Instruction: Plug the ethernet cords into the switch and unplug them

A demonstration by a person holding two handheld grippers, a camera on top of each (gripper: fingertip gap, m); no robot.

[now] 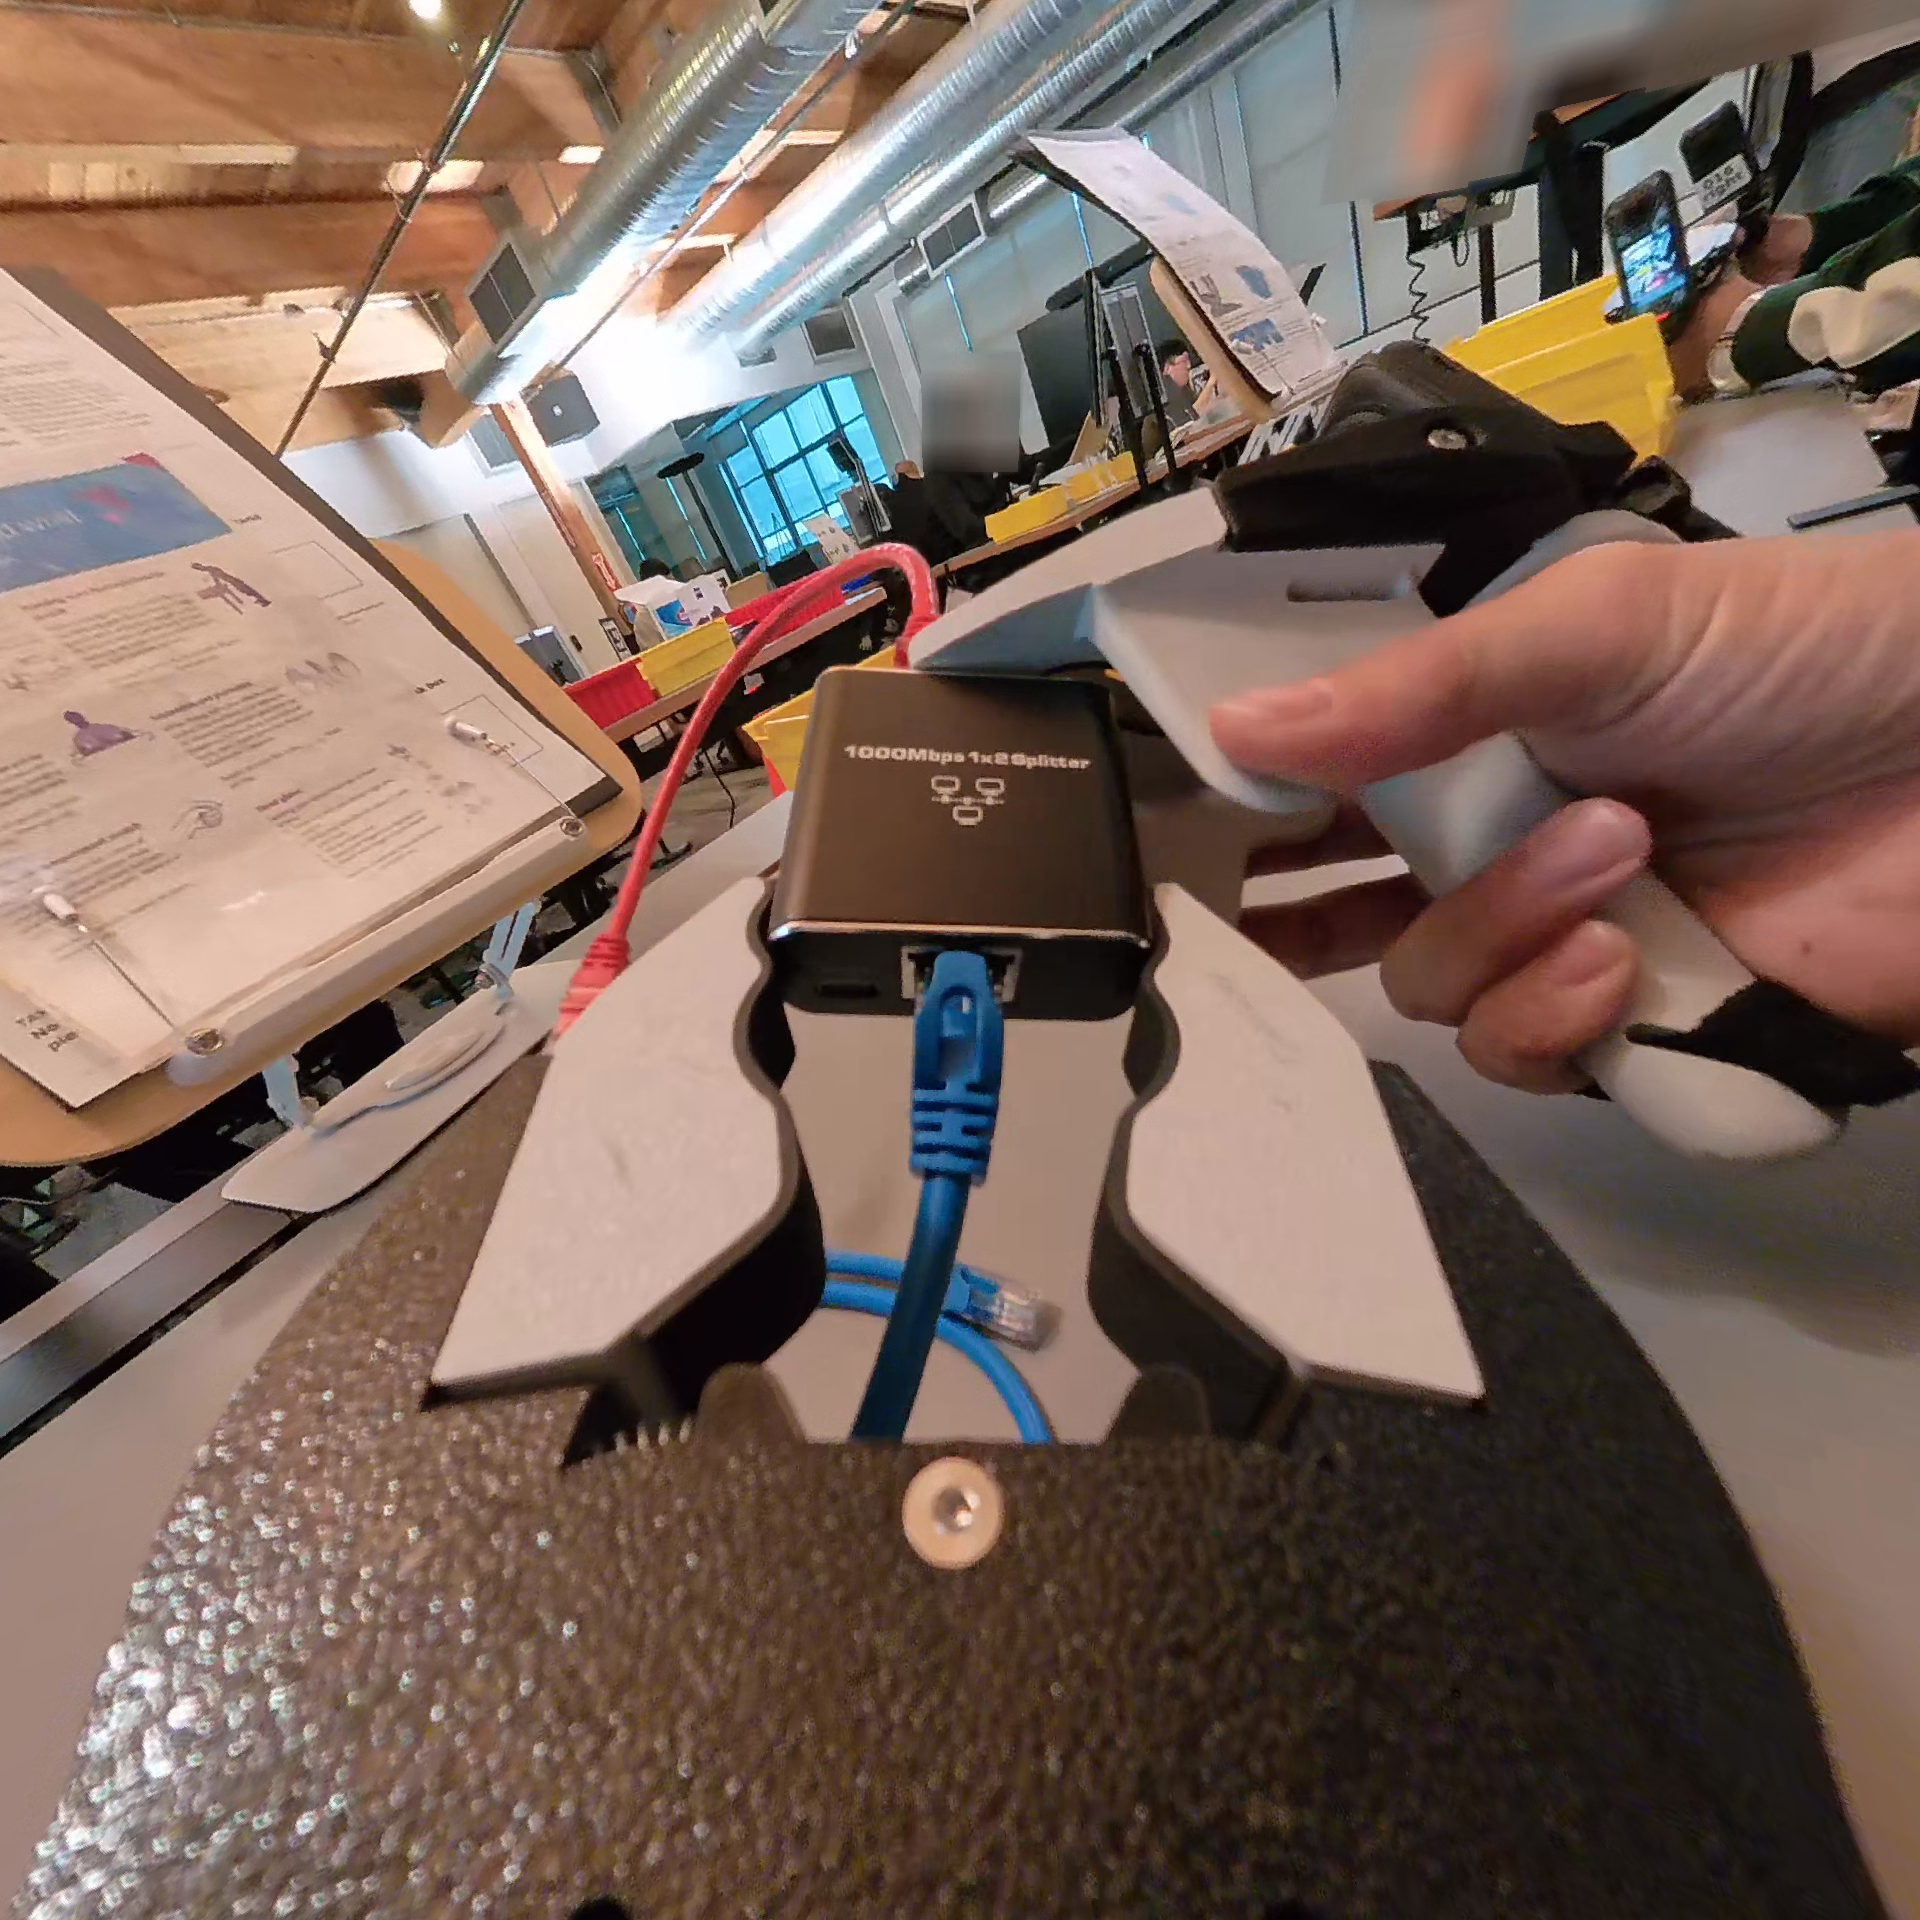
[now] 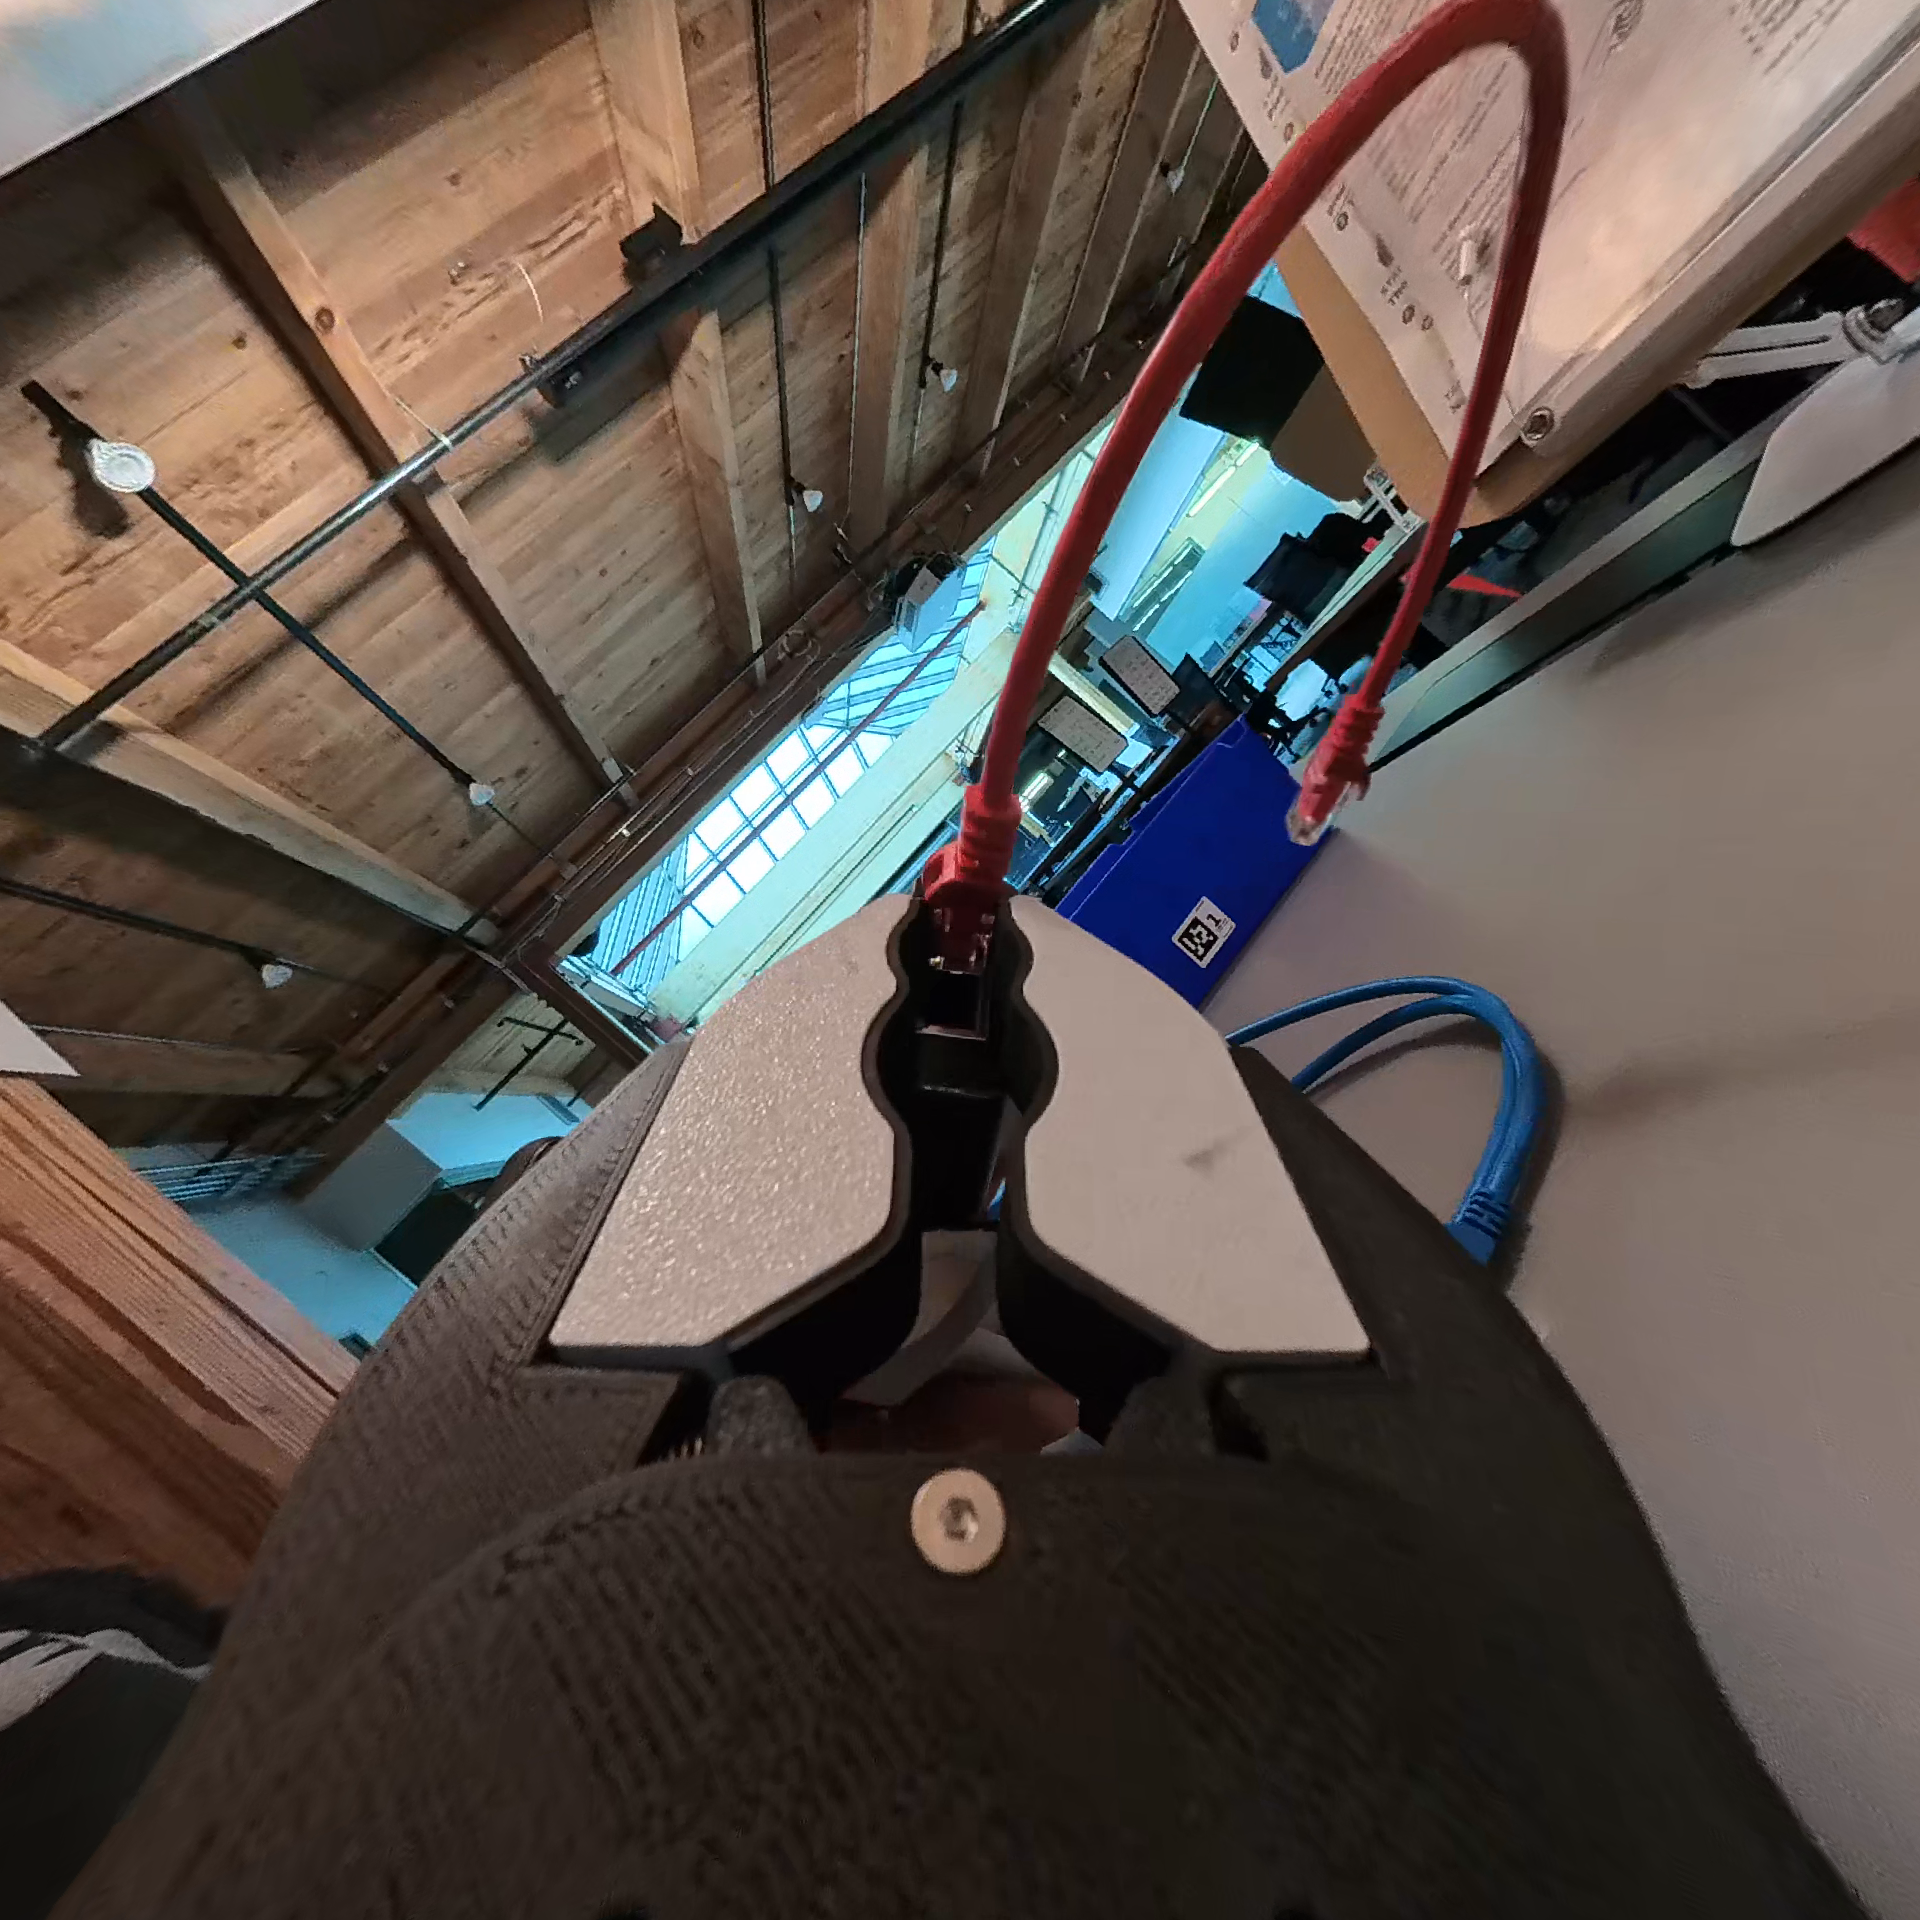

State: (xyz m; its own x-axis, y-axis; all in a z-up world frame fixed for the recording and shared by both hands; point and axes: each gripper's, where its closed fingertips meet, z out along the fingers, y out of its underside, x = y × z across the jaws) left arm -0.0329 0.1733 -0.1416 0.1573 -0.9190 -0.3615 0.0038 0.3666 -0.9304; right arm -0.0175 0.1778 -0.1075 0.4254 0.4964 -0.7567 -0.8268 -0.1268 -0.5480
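The black switch (image 1: 961, 821) sits between my left gripper's (image 1: 964, 920) fingers, which are shut on its near end and hold it. A blue ethernet cord (image 1: 951, 1070) is plugged into the near port, and its other plug (image 1: 1003, 1314) lies loose on the table below. My right gripper (image 1: 935, 665), held by a hand (image 1: 1662, 790), reaches across the switch's far end. In the right wrist view my right gripper (image 2: 961, 925) is shut on the red cord's plug (image 2: 966, 883), with the black switch (image 2: 951, 1091) in the gap behind it. The red cord (image 2: 1351, 125) arcs up, and its free plug (image 2: 1325, 790) hangs loose.
A tilted instruction board on a stand (image 1: 260, 727) is at the left and also shows in the right wrist view (image 2: 1621, 208). The blue cord's loop (image 2: 1496, 1091) lies on the grey table (image 2: 1714, 935). A blue bin (image 2: 1174, 873) stands at the table edge. Yellow bins (image 1: 1558, 353) are behind.
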